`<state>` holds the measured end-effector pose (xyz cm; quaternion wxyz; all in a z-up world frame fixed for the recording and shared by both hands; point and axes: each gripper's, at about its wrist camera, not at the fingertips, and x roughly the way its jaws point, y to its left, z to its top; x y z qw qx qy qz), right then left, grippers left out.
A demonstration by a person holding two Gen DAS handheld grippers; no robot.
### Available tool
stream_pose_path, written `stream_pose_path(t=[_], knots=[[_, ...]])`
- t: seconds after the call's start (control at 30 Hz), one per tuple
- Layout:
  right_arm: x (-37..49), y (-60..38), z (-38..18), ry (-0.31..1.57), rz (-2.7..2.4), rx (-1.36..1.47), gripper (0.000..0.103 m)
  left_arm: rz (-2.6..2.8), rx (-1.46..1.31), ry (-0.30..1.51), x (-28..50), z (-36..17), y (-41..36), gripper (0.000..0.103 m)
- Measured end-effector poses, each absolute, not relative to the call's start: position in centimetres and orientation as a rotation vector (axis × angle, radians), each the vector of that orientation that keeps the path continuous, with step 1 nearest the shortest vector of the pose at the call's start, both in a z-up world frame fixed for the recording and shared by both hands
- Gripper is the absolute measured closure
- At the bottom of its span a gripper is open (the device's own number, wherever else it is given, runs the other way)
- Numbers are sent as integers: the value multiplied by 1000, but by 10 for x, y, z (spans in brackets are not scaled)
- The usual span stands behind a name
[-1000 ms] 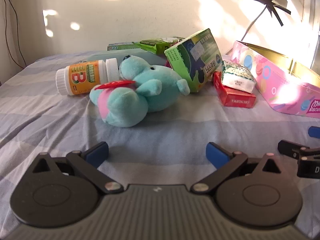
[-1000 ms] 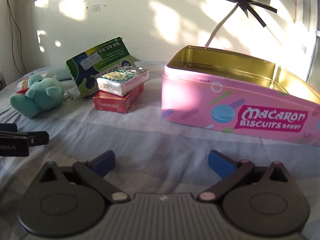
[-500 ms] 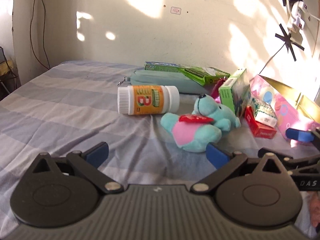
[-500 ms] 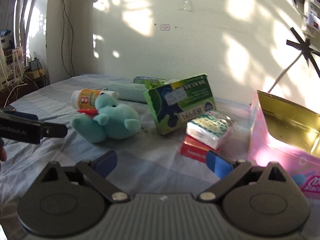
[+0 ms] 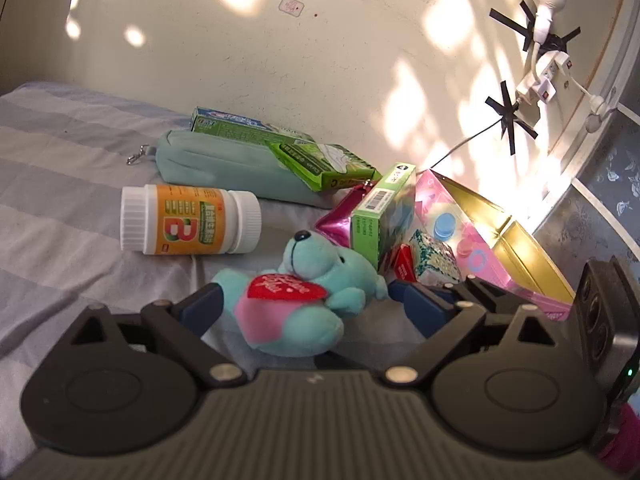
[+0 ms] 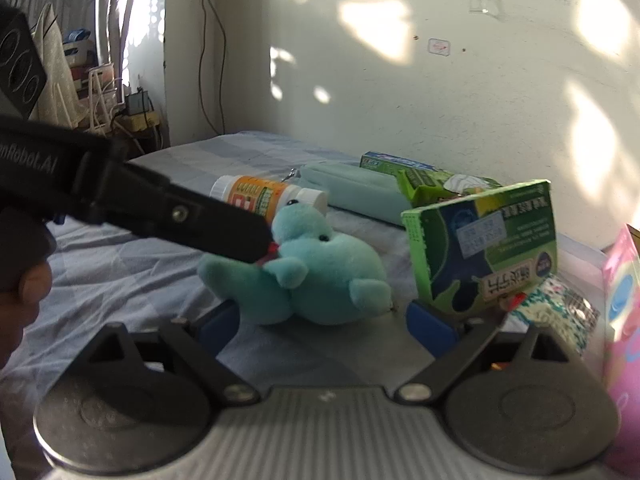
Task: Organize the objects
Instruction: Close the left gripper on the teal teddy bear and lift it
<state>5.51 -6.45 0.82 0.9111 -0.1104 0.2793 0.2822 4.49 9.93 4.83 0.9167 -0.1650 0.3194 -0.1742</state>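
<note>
Left hand-held gripper [image 5: 306, 306] straddles teal plush [image 5: 298, 292], bottle [image 5: 190, 225] behind

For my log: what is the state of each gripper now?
Left gripper: open, fingers either side of the teal plush toy, not closed on it.
Right gripper: open, holding nothing.

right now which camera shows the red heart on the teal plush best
The left wrist view: the red heart faces it, whole, on the teal plush. The right wrist view catches only a red sliver behind the left gripper's fingers.
</note>
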Motion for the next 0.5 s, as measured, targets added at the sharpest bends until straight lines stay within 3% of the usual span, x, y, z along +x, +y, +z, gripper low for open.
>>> stream_pose_path(t=[0.1, 0.2, 0.5], knots=[[63, -56, 3, 573, 635, -255, 9, -372, -353, 693, 53, 41, 96, 30], [66, -50, -1, 553, 662, -274, 8, -350, -325, 699, 52, 36, 96, 39], [26, -46, 7, 426, 619, -292, 13, -366, -245, 680, 31, 52, 74, 40]])
